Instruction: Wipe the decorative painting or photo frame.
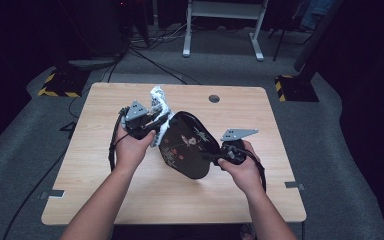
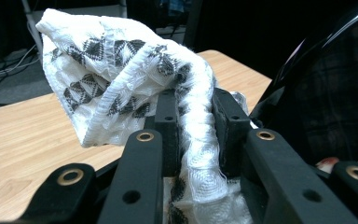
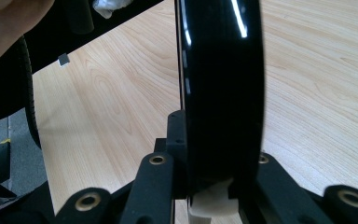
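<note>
The left gripper [image 1: 147, 122] has its jaws clamped on a white patterned cloth [image 2: 121, 79]; the right gripper [image 1: 215, 157] grips the black tray [image 1: 187, 145] tilted above the worktop [image 1: 105, 190].

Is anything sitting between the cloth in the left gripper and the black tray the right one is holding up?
Nothing visible. The left gripper is shut on the white patterned cloth, right beside the black tray that the right gripper clamps by its rim. In the high view the cloth already meets the tray's upper-left edge.
</note>
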